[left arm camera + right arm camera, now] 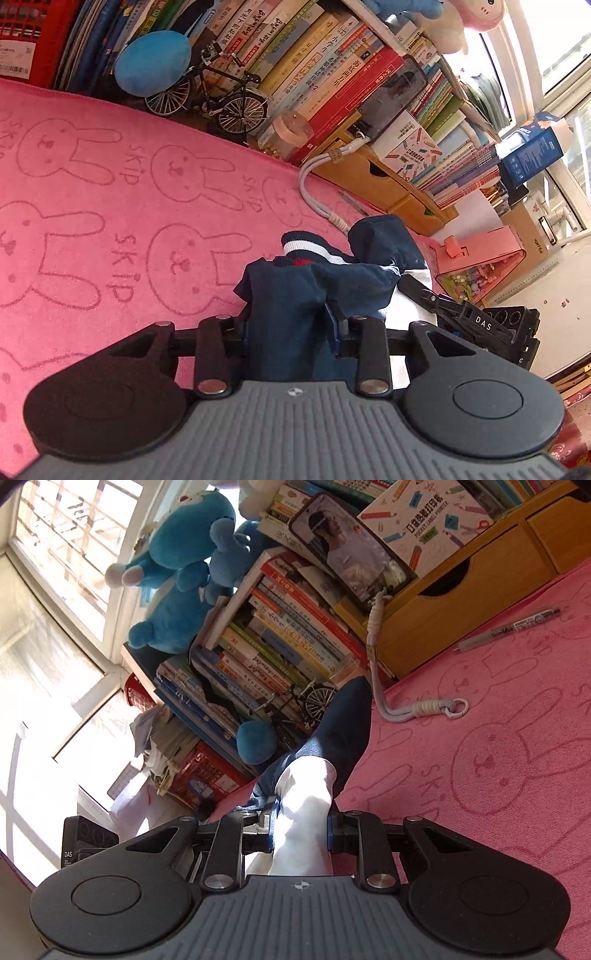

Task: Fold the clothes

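Cloth fills the middle of the left wrist view: we see our left gripper [291, 328] pinching a navy shirt [295, 295], with both fingers pressed tight on the dark cloth. The shirt is bunched up and lifted off the pink bunny towel [110, 206]. It runs away from us, up and a bit to the right. A collar with a white stripe [306, 251] sticks up at the far end. White cloth [406, 306] shows on the right side, by our other tool [480, 325]. Behind the shirt, a white cord [317, 192] lies on the towel. Past that we see a toy bicycle [210, 96], a blue plush ball [153, 62], rows of books [314, 62] and a pink box [480, 251].

From the right wrist view, we see our right gripper [301, 830] squeezed shut on the white part of the shirt [306, 805]. The navy part [347, 731] stretches up and away from us, and it points at the books [266, 650]. It hides part of the toy bicycle [306, 701]. The cord with its ring [424, 709] lies on the towel [498, 768] just to the right of the shirt. A pen [513, 627] lies farther off, near a wooden drawer box [461, 590]. Blue plush toys [177, 572] sit by the window [55, 572]. The other tool [81, 845] peeks in at the left.
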